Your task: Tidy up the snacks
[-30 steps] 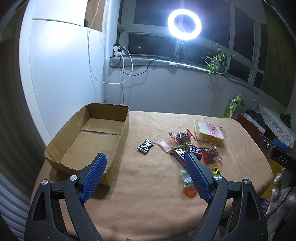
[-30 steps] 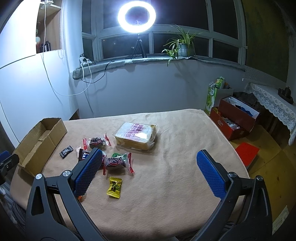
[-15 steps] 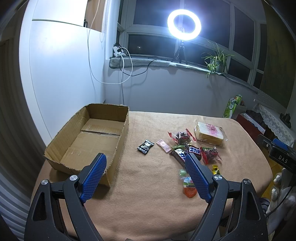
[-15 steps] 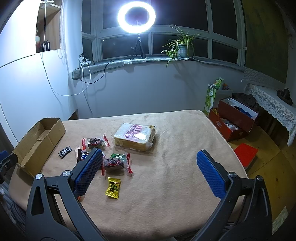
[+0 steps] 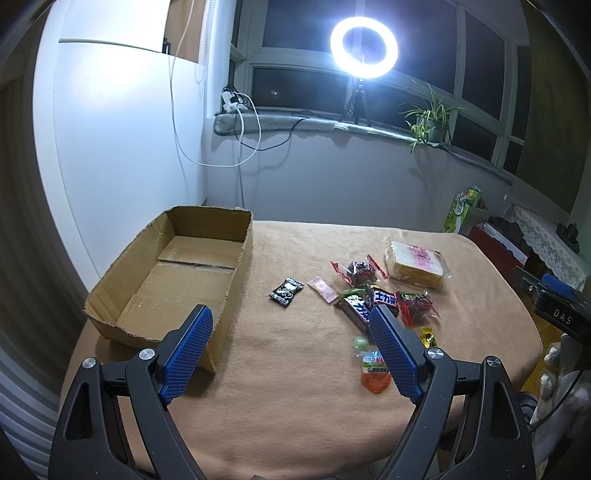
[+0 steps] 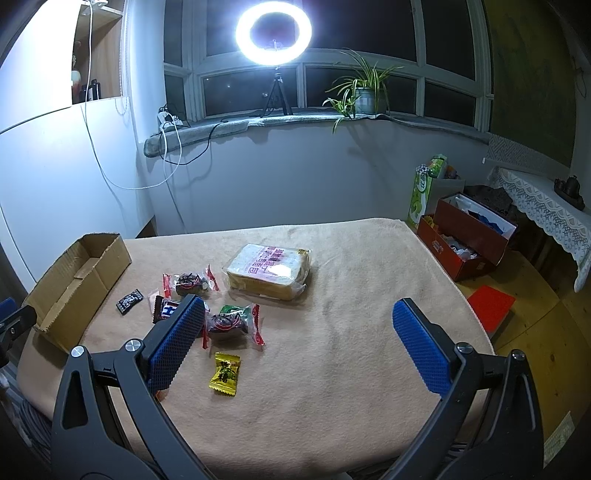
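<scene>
An open cardboard box [image 5: 173, 273] [image 6: 79, 280] lies empty at the table's left. Several wrapped snacks are scattered right of it: a bagged bread loaf [image 5: 415, 264] [image 6: 269, 269], a small black packet [image 5: 286, 291] [image 6: 129, 301], a pink sachet [image 5: 323, 290], red-wrapped sweets [image 5: 356, 271] [image 6: 231, 323], chocolate bars [image 5: 360, 308], a yellow candy [image 6: 225, 373] and an orange jelly pack [image 5: 375, 373]. My left gripper [image 5: 288, 328] hovers open above the table's near edge, between box and snacks. My right gripper [image 6: 299, 325] is open too, above bare cloth right of the snacks.
A tan cloth [image 6: 351, 369] covers the table. A white cabinet [image 5: 122, 147] stands behind the box. Beyond the table's right side are a red box [image 6: 469, 240], a green carton [image 6: 423, 192] and a lace-covered shelf [image 6: 546, 210]. A ring light [image 6: 273, 31] glares from the windowsill.
Both views have shifted only slightly; the right gripper has drifted a little back from the snacks. Both grippers stay open and nothing on the table has moved.
</scene>
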The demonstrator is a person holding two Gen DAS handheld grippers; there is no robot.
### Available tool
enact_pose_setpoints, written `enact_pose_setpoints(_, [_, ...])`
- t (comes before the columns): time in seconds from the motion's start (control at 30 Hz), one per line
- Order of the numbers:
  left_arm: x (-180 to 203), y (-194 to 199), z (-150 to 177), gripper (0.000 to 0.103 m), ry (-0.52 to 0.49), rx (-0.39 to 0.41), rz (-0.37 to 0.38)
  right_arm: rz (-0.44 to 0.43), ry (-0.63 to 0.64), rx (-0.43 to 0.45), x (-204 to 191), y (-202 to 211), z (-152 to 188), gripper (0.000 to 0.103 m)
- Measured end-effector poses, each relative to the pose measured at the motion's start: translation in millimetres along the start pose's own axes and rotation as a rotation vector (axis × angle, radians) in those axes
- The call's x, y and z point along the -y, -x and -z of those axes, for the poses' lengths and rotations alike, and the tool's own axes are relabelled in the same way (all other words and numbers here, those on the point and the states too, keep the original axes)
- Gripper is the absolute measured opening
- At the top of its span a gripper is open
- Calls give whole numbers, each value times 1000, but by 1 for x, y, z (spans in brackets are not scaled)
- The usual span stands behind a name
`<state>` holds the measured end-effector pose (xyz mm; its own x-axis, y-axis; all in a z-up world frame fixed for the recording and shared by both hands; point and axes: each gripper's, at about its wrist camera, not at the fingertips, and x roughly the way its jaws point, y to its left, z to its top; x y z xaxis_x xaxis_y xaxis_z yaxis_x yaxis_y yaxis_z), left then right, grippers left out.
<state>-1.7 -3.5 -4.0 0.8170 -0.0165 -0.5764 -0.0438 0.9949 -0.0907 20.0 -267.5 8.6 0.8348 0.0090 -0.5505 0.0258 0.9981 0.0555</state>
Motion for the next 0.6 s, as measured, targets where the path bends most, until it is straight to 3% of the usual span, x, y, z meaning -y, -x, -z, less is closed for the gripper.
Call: enact_pose_setpoints(0.6, [5, -4, 0, 87, -9, -20, 10, -6, 13, -19, 0, -4, 1, 103])
